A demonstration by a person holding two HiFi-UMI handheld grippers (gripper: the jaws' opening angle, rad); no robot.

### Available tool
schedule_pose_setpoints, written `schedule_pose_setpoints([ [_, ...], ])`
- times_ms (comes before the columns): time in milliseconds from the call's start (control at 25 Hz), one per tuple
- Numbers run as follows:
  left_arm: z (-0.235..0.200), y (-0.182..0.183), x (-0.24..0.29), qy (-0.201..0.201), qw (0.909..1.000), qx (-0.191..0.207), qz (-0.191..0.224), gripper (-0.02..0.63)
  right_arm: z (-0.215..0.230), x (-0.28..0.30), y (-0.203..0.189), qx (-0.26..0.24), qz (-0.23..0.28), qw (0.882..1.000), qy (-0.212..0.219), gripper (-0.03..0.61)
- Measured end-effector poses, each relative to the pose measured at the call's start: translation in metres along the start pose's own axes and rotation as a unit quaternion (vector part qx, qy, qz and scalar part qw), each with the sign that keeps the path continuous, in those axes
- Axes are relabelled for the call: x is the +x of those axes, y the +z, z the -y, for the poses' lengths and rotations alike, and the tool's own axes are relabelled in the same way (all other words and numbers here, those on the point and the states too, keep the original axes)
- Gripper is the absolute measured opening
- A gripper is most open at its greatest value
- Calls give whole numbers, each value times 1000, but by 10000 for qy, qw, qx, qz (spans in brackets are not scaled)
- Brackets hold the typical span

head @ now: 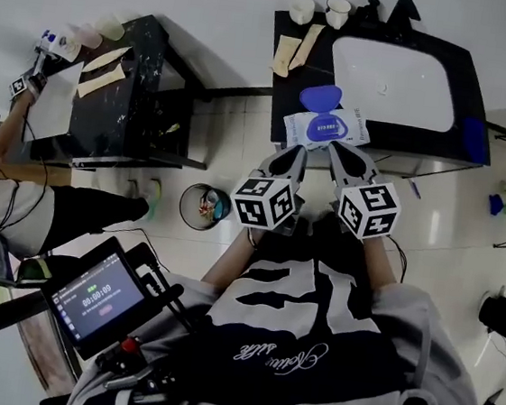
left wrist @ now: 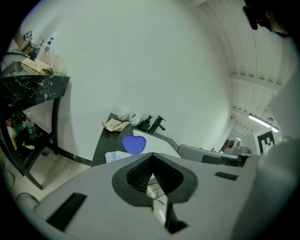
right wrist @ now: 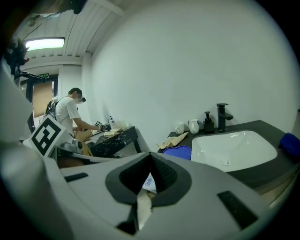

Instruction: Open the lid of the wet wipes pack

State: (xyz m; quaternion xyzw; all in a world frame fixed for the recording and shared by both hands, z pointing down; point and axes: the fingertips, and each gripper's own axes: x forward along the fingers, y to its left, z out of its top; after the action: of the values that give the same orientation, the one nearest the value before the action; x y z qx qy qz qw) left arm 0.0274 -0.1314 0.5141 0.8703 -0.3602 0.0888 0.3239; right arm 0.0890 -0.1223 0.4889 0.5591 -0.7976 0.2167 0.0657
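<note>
- Wet wipes pack [head: 327,128]: white, blue label, print too small to read; blue lid [head: 320,97] stands flipped open.
- Left gripper [head: 296,154], right gripper [head: 339,150]: I read both jaws closed, tips at the pack's near edge.

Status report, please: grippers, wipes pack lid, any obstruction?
Left gripper and right gripper shut, by the pack's near edge. Wet wipes pack: blue lid flipped open. Nothing blocking.

Timer reading "00:00:09" on the small screen [head: 97,300]

Black lettered shirt [head: 296,343], grey sleeves [head: 411,317]
</note>
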Motion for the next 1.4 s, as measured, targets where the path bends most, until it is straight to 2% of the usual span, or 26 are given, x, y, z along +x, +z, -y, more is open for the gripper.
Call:
schedule_pose_setpoints([
  [240,48,-1,-42,-285,9990,328,77,-2,-26,-61,0,17,58,9998,-213,0],
  [440,82,-6,-71,-351,9990,245,149,-2,-46,-104,3,-48,-37,9997,-235,0],
  [640,127,-31,-91,-81,9988,201,449,-2,-45,-156,-10,-179,-61,9998,5,-1],
  [840,167,-63,-117,169,9966,-7,812,-2,-46,-204,-26,-337,-23,9990,304,-1],
  [1080,190,-94,-139,394,9967,-7,712,-2,-55,-233,-41,-223,-35,9981,569,0],
  [1400,196,-100,-161,547,9961,284,633,-2,-85,-244,-48,-154,-92,9969,772,-2],
])
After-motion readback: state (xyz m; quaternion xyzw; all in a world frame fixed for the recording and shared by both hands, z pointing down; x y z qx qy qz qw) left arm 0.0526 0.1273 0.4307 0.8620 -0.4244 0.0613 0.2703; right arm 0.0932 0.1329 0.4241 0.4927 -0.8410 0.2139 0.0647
